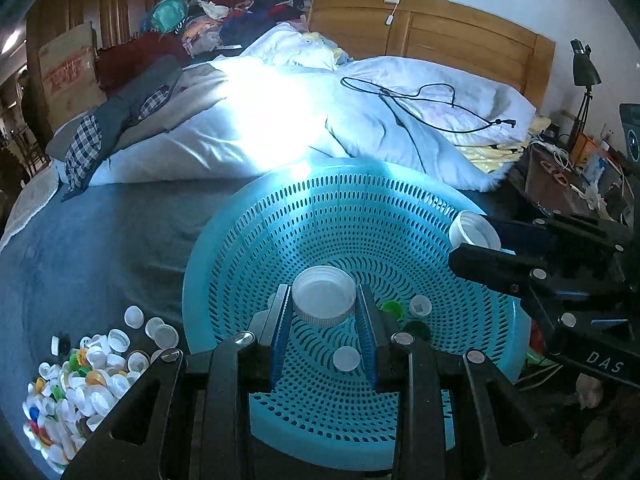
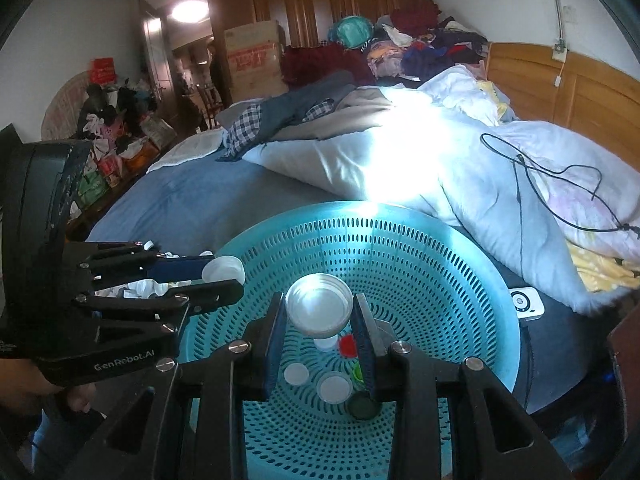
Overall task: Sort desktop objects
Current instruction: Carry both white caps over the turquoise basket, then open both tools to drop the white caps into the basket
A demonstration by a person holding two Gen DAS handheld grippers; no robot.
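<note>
A round teal perforated basket [image 1: 320, 208] [image 2: 420, 248] lies on the bed. My left gripper [image 1: 324, 312] is shut on a white bottle cap [image 1: 324, 300] and holds it above the basket's middle; it also shows in the right wrist view [image 2: 224, 280], holding its cap [image 2: 223, 269] at the basket's left rim. My right gripper [image 2: 320, 316] is shut on a white cap [image 2: 319, 306] over the basket; it shows in the left wrist view [image 1: 476, 244] with its cap [image 1: 474, 230] at the right rim. Several caps lie in the basket, white [image 2: 335, 387], red [image 2: 348, 346], green [image 1: 392, 308].
A heap of mixed bottle caps [image 1: 80, 376] lies on the blue sheet left of the basket. A white quilt [image 1: 280, 128] with a black cable [image 1: 420, 100] lies behind it. A white device [image 2: 526, 302] sits at the basket's right. A cluttered nightstand [image 1: 568, 184] stands at right.
</note>
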